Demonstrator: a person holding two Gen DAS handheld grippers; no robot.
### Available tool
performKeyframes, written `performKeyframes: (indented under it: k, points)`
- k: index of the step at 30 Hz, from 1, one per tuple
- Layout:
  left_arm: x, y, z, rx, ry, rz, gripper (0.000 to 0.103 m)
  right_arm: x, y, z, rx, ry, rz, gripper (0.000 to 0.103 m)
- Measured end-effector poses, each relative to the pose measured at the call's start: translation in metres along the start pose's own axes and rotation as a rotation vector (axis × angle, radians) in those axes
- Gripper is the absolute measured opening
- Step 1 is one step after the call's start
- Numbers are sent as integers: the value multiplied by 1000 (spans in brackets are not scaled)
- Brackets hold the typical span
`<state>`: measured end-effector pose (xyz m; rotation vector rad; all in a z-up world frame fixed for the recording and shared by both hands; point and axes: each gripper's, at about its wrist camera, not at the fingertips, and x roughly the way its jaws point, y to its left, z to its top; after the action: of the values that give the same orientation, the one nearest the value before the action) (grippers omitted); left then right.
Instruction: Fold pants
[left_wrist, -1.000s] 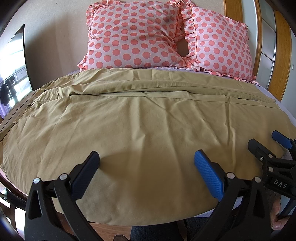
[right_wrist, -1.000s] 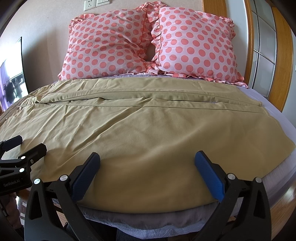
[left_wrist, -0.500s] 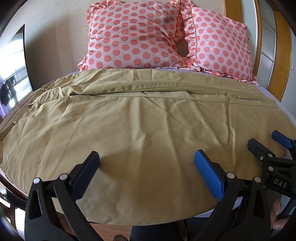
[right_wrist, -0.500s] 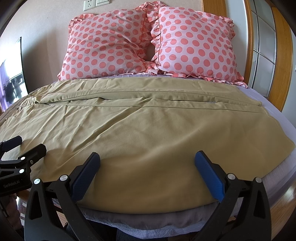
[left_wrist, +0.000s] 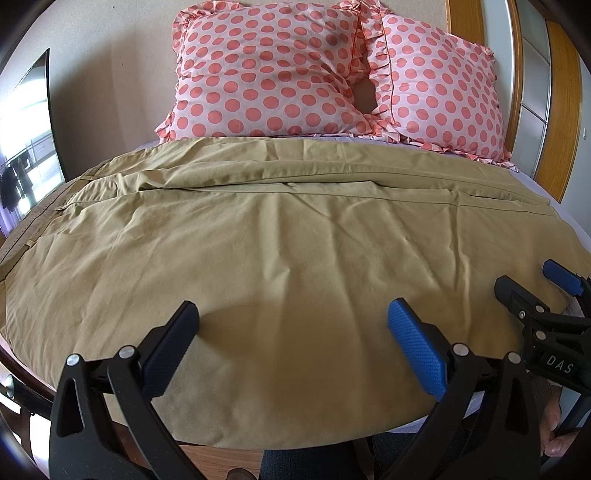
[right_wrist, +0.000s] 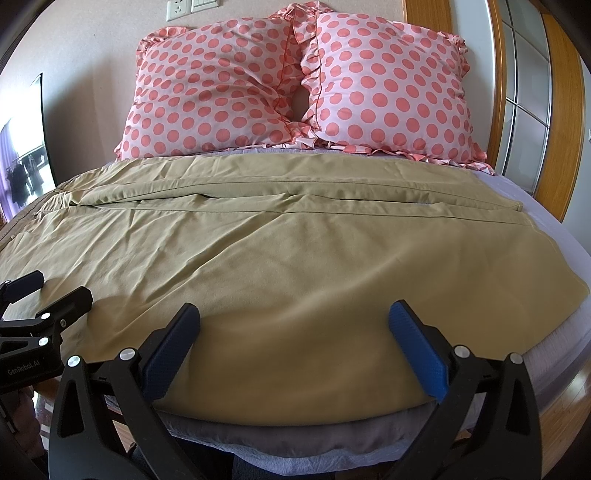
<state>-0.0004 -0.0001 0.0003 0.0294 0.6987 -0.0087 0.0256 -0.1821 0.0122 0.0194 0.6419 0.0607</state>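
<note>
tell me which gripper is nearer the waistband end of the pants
Left. The left gripper hovers open over the pants toward the waistband side; the right gripper, also open, sits toward the leg-hem end.

Pants (left_wrist: 280, 258): matt khaki woven cloth, soft, finely creased, w/ stitched seams; pillows (right_wrist: 295, 92): thin pink cotton-like cloth w/ coral dots & frilled edges, on a pale lilac bed sheet (right_wrist: 546, 206), grey fuzzy blanket (right_wrist: 314, 443) at the near edge. Left gripper (left_wrist: 291, 343) & right gripper (right_wrist: 293, 343): matt black plastic frames w/ shiny metal rivets, finger pads (right_wrist: 417, 350) blue rubbery, fine knurled texture. Door frame (right_wrist: 561, 122) glossy varnished wood w/ frosted glass panels, floor (right_wrist: 576, 406) polished wood, wall (left_wrist: 110, 92) matt beige paint.
</note>
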Motion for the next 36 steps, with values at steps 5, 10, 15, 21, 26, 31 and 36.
performKeyframes:
  k: [5, 10, 15, 21, 26, 31, 36]
  points:
    - [0, 0, 0, 0, -1, 0, 101, 0, 0, 0, 0, 0, 0, 102]
    - [0, 0, 0, 1, -3, 0, 101, -1, -2, 1, -9, -1, 11, 102]
    - [0, 0, 1, 7, 2, -8, 101, 6, -6, 9, -26, 45, 24, 102]
    - [-3, 8, 9, 11, 4, -29, 101, -4, -76, 98, 54, -14, -88, 102]
    - [-8, 18, 24, -13, -42, -70, 101, 80, -178, 191, 344, 135, -308, 102]
    - [-7, 20, 34, 3, -74, -114, 101, 179, -253, 226, 573, 293, -467, 76]
    - [1, 24, 41, 12, -83, -127, 101, 240, -273, 227, 673, 376, -502, 72]
